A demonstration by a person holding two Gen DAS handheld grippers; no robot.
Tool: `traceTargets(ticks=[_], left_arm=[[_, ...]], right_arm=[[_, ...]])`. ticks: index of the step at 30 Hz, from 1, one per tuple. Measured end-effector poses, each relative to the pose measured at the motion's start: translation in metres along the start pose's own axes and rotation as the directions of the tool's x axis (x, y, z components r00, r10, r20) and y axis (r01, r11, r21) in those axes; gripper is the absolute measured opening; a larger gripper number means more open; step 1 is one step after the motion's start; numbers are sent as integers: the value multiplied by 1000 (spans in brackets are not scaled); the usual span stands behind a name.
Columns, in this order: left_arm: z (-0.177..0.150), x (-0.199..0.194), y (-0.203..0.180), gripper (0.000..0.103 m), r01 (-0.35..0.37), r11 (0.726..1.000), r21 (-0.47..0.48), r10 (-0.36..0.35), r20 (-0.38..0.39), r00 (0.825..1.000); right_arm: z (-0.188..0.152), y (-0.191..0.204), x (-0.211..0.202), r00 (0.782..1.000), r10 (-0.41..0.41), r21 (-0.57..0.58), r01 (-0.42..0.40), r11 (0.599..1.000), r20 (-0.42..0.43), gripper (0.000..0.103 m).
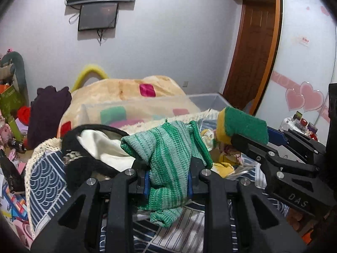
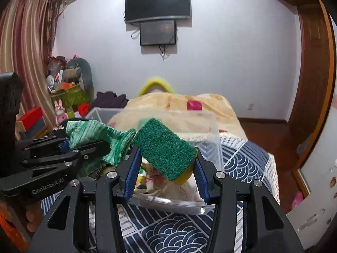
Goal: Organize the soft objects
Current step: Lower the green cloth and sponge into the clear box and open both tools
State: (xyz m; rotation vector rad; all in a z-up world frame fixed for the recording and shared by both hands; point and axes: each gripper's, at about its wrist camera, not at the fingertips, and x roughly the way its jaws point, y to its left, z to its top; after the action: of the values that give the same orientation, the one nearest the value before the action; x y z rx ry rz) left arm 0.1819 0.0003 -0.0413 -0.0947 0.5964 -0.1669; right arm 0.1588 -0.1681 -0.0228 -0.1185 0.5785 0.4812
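My left gripper (image 1: pixel 168 181) is shut on a green striped knit cloth (image 1: pixel 168 160), which hangs over and below its jaws; the cloth also shows in the right wrist view (image 2: pixel 99 139). My right gripper (image 2: pixel 166 175) is shut on a green and yellow scrub sponge (image 2: pixel 164 149), held tilted above a clear plastic box (image 2: pixel 208 141). The sponge (image 1: pixel 242 124) and right gripper (image 1: pixel 238 141) show at right in the left wrist view. Both grippers are held side by side above the box, which holds small soft items (image 2: pixel 155 179).
The box stands on a blue wave-pattern cloth (image 2: pixel 242 164). A black-rimmed basket with white fabric (image 1: pixel 99 145) sits at left. A beige blanket with coloured squares (image 1: pixel 126 90) lies behind, a dark purple garment (image 1: pixel 48 109) beside it. Clutter stands at far left, a wooden door at right.
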Motion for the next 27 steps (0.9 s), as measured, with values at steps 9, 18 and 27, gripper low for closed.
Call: traceTargets(ticks=[9,18,27], left_arm=[[-4,4,-5,38,-18,1000,5,18,-10,1000],[-4,-24,-8,54,-7,1000,7,6,38,999],[0,-63,-4,60,-6,1000,-11,7,122,992]], right_arm=[[-12,-4,14,997,-30,-21,29,999,-70,53],[-6,-9,-5,998,-43,-26,42,999,-40,59],[7,-6,-44,996,-42,-33,44,998,76,66]])
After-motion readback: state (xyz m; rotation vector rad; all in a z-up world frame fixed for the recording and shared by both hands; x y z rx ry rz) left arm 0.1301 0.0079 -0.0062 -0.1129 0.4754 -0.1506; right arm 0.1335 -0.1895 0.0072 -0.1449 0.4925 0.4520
